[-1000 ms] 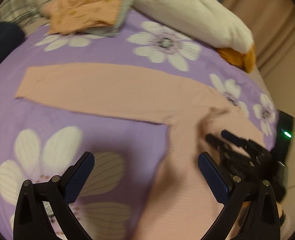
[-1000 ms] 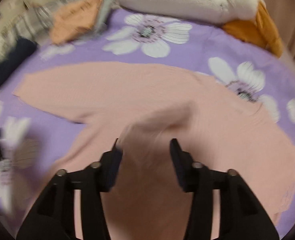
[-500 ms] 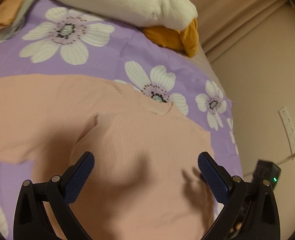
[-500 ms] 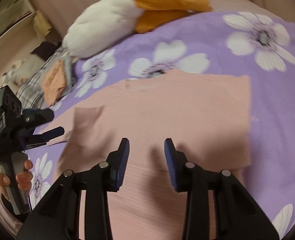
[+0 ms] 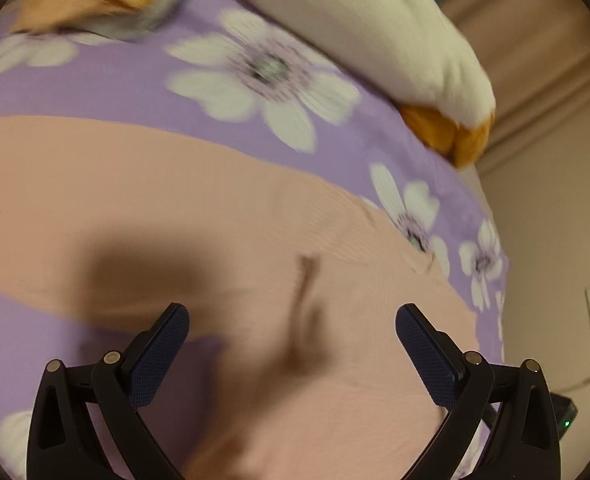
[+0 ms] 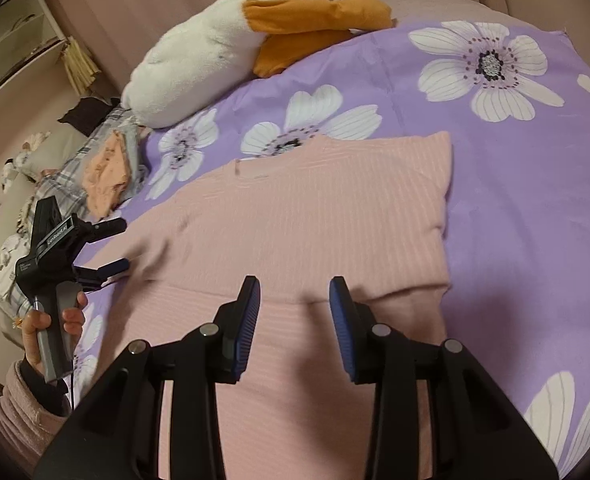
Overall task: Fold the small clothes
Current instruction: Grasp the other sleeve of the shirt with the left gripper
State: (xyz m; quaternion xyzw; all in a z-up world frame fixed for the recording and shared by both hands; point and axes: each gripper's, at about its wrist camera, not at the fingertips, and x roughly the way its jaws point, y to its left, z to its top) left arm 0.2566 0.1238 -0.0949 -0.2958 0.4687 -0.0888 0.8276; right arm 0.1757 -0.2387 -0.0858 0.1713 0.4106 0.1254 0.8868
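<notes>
While both open, left gripper (image 6: 121, 244) and right gripper (image 6: 295, 308) hover over pink top (image 6: 315, 208).

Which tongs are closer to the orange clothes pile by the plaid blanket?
The left tongs. They hover over the pink top's long sleeve, just below the orange clothes pile. The right tongs sit over the top's middle, farther away.

Both wrist cams angled down, close over pink top (image 5: 223, 216) (image 6: 315, 208) on floral bedspread (image 5: 135, 88) (image 6: 515, 200); shared: plush pillow (image 5: 375, 20) (image 6: 199, 64); left view blurred.
</notes>
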